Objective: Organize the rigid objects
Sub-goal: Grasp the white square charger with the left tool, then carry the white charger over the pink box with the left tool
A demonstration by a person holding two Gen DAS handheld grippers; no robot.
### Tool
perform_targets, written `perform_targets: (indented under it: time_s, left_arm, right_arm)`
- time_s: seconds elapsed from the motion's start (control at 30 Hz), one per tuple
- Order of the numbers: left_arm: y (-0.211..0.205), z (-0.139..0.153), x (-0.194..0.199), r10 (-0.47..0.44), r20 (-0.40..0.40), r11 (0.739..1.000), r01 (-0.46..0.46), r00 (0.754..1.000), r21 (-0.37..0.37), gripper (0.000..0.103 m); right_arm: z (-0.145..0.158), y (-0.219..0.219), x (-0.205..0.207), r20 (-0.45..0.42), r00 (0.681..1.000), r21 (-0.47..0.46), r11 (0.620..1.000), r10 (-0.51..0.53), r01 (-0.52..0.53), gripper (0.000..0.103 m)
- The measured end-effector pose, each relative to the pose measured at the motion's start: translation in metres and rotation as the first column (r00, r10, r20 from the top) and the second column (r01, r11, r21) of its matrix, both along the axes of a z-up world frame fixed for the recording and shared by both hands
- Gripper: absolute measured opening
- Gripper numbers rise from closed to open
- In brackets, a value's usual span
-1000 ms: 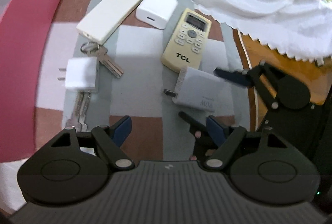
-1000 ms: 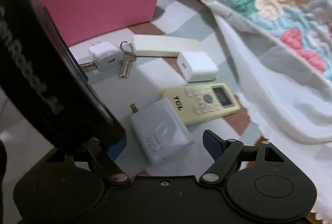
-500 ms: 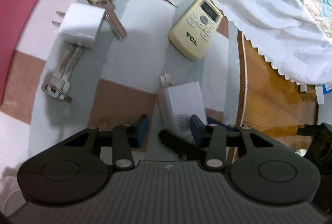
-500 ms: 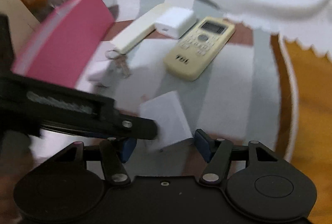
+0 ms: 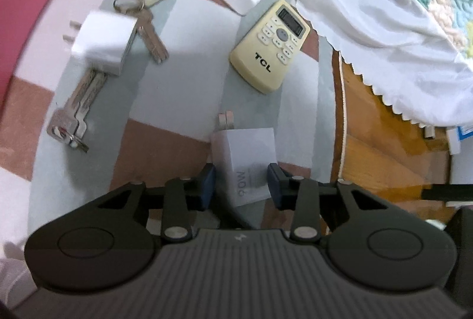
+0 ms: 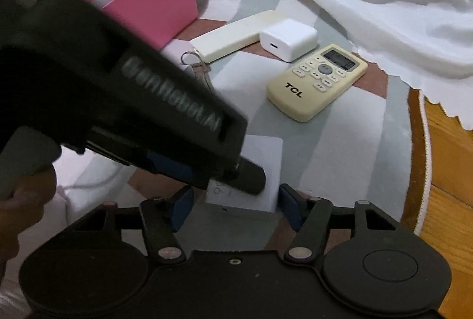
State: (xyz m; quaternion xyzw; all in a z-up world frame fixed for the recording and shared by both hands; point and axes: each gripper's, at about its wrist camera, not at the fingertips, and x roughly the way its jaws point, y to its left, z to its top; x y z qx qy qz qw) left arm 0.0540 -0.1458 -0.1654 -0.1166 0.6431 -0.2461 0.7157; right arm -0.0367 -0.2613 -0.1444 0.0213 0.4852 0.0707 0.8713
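White charger block (image 5: pixel 246 160), near edge of checked mat (image 5: pixel 183 100): pinched by left gripper (image 5: pixel 241 186); right gripper (image 6: pixel 233 208) closing around it, contact unclear.

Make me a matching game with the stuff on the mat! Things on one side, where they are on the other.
Things:
1. remote
2. big charger
3. key bunch
4. pink box

Places:
A. between both grippers' fingers
B. partly under a small white plug
C. at the mat's far edge
D. next to a square white adapter

Pairs: 1-D, 2-A, 3-B, 4-C
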Motion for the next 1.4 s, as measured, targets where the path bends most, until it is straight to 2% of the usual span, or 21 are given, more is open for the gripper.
perform_targets:
  time_s: [0.07,0.13,0.47,0.8,1.17,1.4]
  left_arm:
    - [-0.006,0.005,-0.006,-0.031,0.039,0.999,0.029,0.999,0.03,0.035]
    - [-0.006,0.009,-0.01,-0.058,0.063,0.997,0.055,0.996,0.047,0.034]
    - [0.006,0.037,-0.016,-0.113,0.078,0.988,0.104,0.991,0.111,0.033]
    - [0.03,0.086,-0.02,-0.065,0.171,0.995,0.052,0.983,0.08,0.033]
    - [0.043,0.131,-0.034,-0.075,0.33,0.992,0.037,0.941,0.121,0.033]
    - [0.068,0.144,-0.025,-0.014,0.353,0.998,-0.011,0.935,0.069,0.034]
  right_arm:
    - [0.001,0.003,-0.004,0.011,1.0,-0.04,0.999,-0.004,0.004,0.058]
    - [0.001,0.001,-0.003,0.01,1.0,-0.018,1.0,-0.019,0.019,0.058]
    - [0.016,0.012,-0.012,0.021,1.0,0.004,1.0,0.023,-0.023,0.058]
    - [0.058,0.033,-0.01,0.087,0.991,-0.036,0.994,0.103,-0.1,0.058]
    - [0.098,0.056,-0.004,0.155,0.974,-0.096,0.984,0.166,-0.152,0.057]
    - [0.114,0.075,0.005,0.198,0.953,-0.177,0.965,0.227,-0.193,0.057]
